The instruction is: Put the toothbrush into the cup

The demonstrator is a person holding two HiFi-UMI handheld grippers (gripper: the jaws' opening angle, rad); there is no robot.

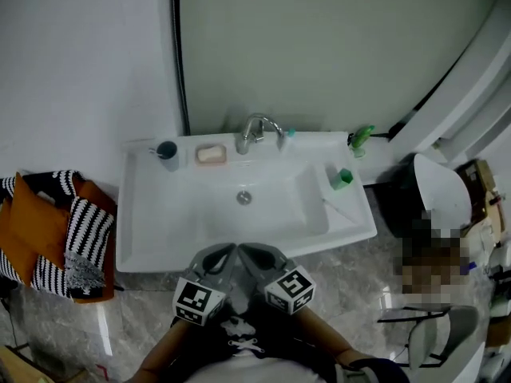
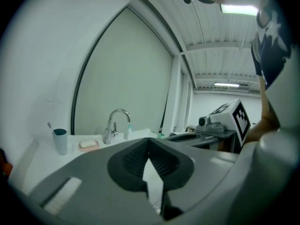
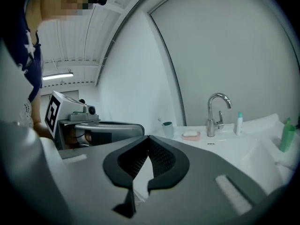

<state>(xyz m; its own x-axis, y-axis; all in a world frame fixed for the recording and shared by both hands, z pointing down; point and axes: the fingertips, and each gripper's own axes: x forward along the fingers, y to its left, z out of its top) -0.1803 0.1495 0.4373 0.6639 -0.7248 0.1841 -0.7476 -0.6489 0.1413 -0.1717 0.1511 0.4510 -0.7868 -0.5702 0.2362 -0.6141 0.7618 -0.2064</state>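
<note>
at the back left corner of the white rectangular washbasin [image 1: 160,230], a thin pale toothbrush [image 3: 159,120] is seen standing tilted in the blue-grey plastic cup [image 1: 167,152]. a pale soap bar on a pink dish [image 1: 211,154] is set just beside the cup, with the chrome tap [image 1: 254,132] beyond. near the front rim, the left gripper [image 1: 228,250] and right gripper [image 1: 249,250] are held side by side, each with jaws pressed together on nothing.

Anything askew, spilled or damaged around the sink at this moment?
Nothing stands out. The cup, soap dish and faucet stand in order along the back rim of the sink; no spill or damage shows. The left hand-held gripper and the right hand-held gripper are both shut and empty.
</note>
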